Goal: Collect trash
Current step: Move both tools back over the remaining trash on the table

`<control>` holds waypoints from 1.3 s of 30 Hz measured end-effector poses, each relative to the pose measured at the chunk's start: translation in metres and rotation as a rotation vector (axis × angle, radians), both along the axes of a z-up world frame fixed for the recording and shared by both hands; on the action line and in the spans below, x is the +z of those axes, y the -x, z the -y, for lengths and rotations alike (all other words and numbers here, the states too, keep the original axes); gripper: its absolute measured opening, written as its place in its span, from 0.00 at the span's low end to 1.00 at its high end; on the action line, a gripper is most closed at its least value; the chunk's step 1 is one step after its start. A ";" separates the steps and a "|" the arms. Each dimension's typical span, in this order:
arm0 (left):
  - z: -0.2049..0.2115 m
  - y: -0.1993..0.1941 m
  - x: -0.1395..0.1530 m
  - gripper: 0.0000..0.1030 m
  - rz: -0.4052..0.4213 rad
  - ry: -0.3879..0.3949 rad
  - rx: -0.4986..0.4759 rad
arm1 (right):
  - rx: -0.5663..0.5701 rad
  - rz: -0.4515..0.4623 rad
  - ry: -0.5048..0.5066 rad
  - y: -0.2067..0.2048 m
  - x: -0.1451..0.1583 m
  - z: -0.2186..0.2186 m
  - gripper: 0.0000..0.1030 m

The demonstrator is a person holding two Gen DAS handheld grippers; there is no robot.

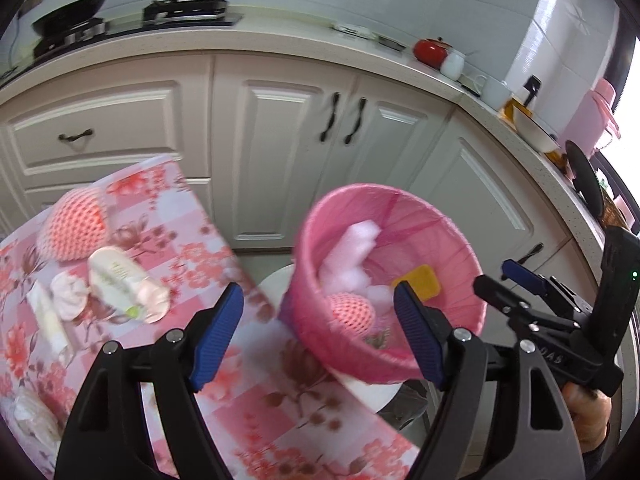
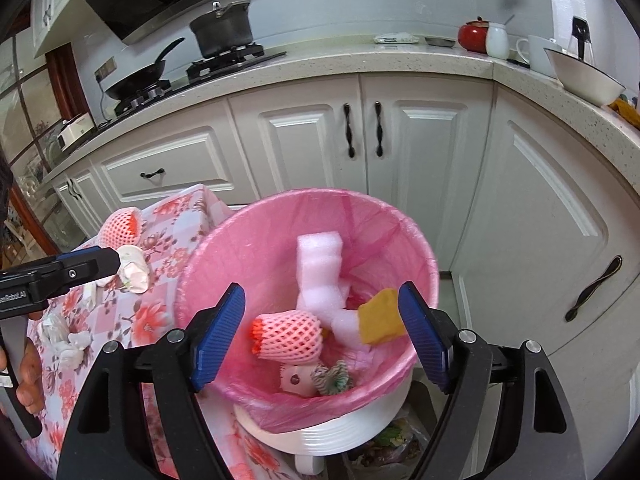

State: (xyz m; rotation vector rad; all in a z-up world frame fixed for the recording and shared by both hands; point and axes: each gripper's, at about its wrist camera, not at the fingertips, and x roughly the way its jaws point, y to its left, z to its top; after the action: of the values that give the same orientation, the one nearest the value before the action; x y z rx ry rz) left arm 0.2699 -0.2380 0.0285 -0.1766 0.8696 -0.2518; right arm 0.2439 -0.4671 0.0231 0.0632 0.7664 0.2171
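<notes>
My right gripper (image 2: 322,334) hangs above the open mouth of the pink-lined bin (image 2: 420,248), jaws apart with nothing between the pads. Below and ahead of it, inside the bin, lie a netted fruit sleeve (image 2: 288,334), white foam pieces (image 2: 320,264), a yellow sponge (image 2: 380,316) and small scraps at the bottom. This hand's drop appears complete.

My left gripper (image 1: 318,334) is also spread wide and empty. It sits over the near edge of the floral tablecloth (image 1: 240,392), with the bin to its right and the remaining trash ahead and to its left: a white squeezed tube (image 1: 120,280), a crumpled tissue (image 1: 68,296), a second foam net (image 1: 74,226) farther off, and a pale stick-like item (image 1: 50,320) at the far left.

Procedure for the next pick, as I judge it:
1. Swing the left gripper left and forward until the tube lies between the pads.
2. Align the jaws across the tube's narrow side, not along its length; the tube looks soft and will flatten.
3. Lower until the pad tips almost touch the cloth, then close. Avoid pinching the tablecloth, which may lift with the item.
4. Keep the right gripper clear of the bin mouth so the left has room to release.
</notes>
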 end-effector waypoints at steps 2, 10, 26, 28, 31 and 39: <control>-0.012 0.007 -0.002 0.73 0.001 0.001 0.019 | 0.018 0.009 -0.003 0.005 0.003 -0.009 0.76; -0.073 0.038 -0.005 0.73 0.014 -0.015 0.123 | 0.095 0.016 -0.009 0.020 0.008 -0.050 0.76; -0.216 0.080 -0.019 0.73 -0.024 0.018 0.363 | 0.223 -0.010 0.006 0.032 0.001 -0.127 0.77; -0.227 0.079 -0.021 0.73 -0.032 0.023 0.376 | 0.235 -0.015 0.008 0.032 -0.001 -0.136 0.77; -0.239 0.078 -0.025 0.72 -0.043 0.030 0.389 | 0.250 -0.025 0.010 0.032 -0.005 -0.148 0.77; -0.256 0.066 -0.035 0.72 -0.079 0.036 0.395 | 0.290 -0.048 0.019 0.027 -0.015 -0.177 0.77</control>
State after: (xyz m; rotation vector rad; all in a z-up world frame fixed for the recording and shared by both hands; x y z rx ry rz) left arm 0.2037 0.0177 -0.0062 -0.3884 0.8895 0.1091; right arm 0.2170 -0.2904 0.0084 -0.0615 0.8242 0.4847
